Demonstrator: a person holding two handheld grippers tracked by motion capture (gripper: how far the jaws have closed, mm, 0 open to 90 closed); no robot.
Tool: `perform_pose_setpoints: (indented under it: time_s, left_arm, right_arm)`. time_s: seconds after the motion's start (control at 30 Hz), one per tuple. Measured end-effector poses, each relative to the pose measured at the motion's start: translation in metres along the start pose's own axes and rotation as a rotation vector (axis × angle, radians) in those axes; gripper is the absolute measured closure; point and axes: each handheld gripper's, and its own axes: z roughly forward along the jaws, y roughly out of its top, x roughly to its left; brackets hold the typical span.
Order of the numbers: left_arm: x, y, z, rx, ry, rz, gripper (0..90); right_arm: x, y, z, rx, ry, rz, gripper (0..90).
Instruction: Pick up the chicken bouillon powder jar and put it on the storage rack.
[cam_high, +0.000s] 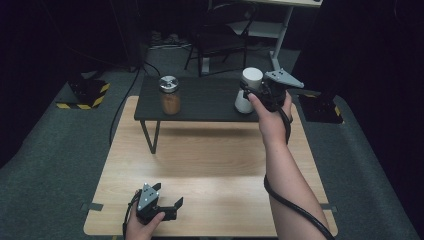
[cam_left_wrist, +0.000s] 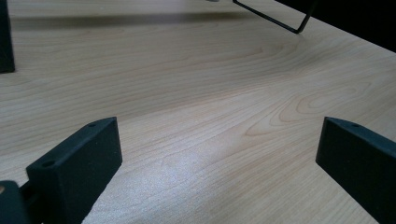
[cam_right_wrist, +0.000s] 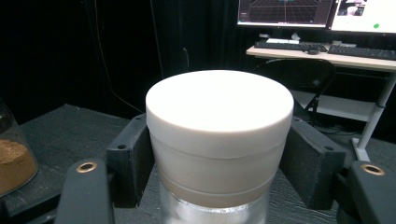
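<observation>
Dark curtains ring the room, and we are at a pale wooden table (cam_high: 210, 165) with a low black shelf (cam_high: 200, 100) standing across its far edge. No readable writing on anything here; the screens (cam_right_wrist: 285, 11) far behind are too small to make out.

Our right gripper (cam_right_wrist: 217, 158) is up at the shelf's right end, its jaws on either side of the white lid (cam_right_wrist: 219, 109) of the white-capped jar (cam_high: 248, 90). The pads sit flush against the lid's sides, so we're gripping it. The jar stands upright on the shelf, and our right forearm stretches out long from the near edge, hand wrapped round the gripper.

Left on the shelf, well apart, stands a glass jar of brown powder (cam_high: 170, 95).

Our left gripper (cam_high: 167, 196) rests low at the table's near left, jaws spread wide, holding nothing, bare wood between them.
</observation>
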Motion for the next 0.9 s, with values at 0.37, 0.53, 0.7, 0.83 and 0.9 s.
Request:
perform_pose_setpoints:
  time_s: [0.37,0.53,0.7,0.83,0.9]
  left_arm:
    - [0.0,0.0008,0.0002,0.004,0.001,0.002,0.6]
    - [-0.0001,0.0003,0.0002,0.002,0.0,0.003,0.5]
    - [-0.0006,0.0002,0.0002,0.002,0.001,0.004,0.5]
    - [-0.0005,0.0008,0.0004,0.005,0.001,0.002,0.5]
    - [-0.0004,0.0012,0.0003,0.007,0.001,0.003,0.5]
  right_arm:
    - [-0.0027,0.0004,-0.0008,0.001,0.003,0.005,11.3]
    - [0.0008,-0.0024,-0.0008,-0.011,-0.006,0.009,0.0]
    - [0.0021,-0.0024,-0.001,-0.008,0.003,0.002,0.0]
    - [0.0024,-0.0036,-0.0022,-0.01,0.004,0.002,0.0]
    - [0.0012,-0.0049,-0.0032,-0.013,0.008,0.008,0.0]
